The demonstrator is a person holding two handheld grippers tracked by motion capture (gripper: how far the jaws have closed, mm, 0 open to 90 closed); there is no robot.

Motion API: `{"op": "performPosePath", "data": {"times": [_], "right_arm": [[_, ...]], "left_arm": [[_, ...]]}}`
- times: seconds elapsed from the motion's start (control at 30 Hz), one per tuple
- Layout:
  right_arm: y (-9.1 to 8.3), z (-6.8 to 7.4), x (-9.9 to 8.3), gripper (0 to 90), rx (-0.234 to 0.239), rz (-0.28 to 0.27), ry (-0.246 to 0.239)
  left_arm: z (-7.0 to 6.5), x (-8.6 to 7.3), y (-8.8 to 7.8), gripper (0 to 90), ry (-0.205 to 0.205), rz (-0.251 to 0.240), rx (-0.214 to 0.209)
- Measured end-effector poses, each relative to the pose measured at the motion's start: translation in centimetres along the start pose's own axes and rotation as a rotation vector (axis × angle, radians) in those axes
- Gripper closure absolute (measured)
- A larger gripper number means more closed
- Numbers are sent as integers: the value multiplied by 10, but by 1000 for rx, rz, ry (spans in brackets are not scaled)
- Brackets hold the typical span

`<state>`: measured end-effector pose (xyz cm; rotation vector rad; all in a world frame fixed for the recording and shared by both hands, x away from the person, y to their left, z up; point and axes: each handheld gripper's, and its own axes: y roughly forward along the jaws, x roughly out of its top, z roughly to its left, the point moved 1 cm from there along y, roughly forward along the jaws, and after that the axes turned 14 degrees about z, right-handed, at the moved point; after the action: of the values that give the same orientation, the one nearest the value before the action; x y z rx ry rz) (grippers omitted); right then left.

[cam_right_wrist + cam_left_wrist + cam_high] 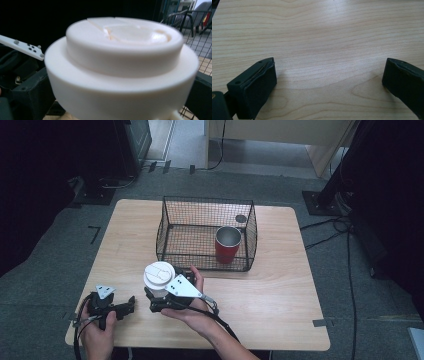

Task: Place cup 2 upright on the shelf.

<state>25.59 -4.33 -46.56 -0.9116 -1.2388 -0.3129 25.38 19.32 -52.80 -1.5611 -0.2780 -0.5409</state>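
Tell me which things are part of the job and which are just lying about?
Part of the job:
round white plastic lid
right gripper, shut on it
red metal cup
black wire mesh basket

Just there:
left gripper, open
wooden table

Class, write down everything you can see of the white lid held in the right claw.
The white lid is round and stepped: a wide lower rim under a narrower raised top with shallow grooves and a dished hollow. It looks like matte plastic, clean and whole. It sits level, top upward, clamped between the right claw's black jaws, above the wooden table and in front of the wire basket.
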Motion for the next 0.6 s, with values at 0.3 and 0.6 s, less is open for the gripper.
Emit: {"op": "performPosePath", "data": {"times": [0.3, 0.6], "right_arm": [[2, -2, -3, 161, 12, 14, -2], [-6, -7, 1, 162, -6, -59, 31]], "left_arm": [[0, 0, 0, 0, 0, 0, 0], [0, 0, 0, 0, 0, 0, 0]]}}
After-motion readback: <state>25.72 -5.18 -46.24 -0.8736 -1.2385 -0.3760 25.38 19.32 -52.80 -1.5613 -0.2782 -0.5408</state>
